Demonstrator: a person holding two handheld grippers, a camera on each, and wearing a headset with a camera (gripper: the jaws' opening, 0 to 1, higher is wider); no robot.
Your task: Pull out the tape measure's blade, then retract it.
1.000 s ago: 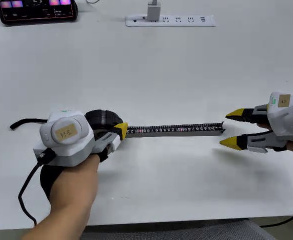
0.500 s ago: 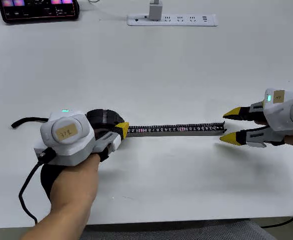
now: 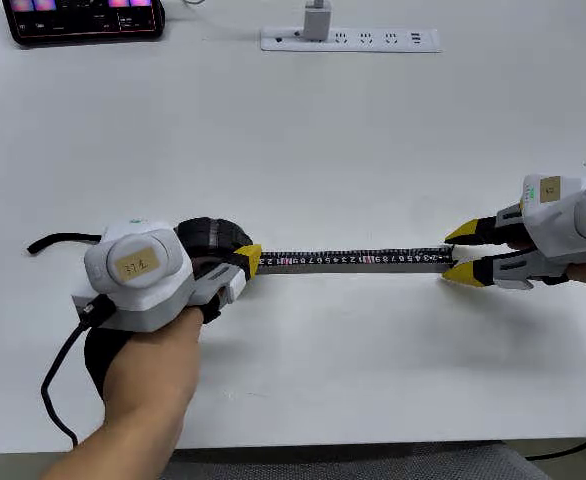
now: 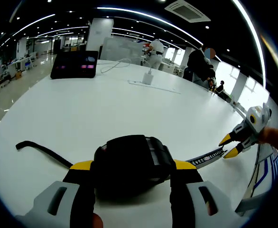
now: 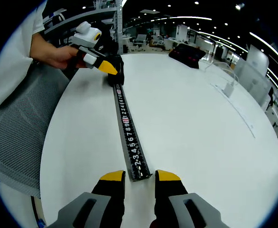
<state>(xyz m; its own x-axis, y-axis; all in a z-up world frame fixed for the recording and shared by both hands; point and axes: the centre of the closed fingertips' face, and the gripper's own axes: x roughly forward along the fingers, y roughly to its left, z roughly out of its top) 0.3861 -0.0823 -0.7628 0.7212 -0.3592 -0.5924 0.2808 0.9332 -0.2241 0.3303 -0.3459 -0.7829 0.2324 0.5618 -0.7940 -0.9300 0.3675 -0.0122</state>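
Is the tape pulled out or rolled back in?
Out: the numbered blade lies on the table, from the black case in the left gripper to the right gripper.

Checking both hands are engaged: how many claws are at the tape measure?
2. The left claw is clamped on the tape measure at the left of the bench. The right claw flanks the free end of the blade at the right, grip unclear.

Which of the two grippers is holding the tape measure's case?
The left gripper: its jaws clamp the black case. The right gripper straddles the blade tip, open.
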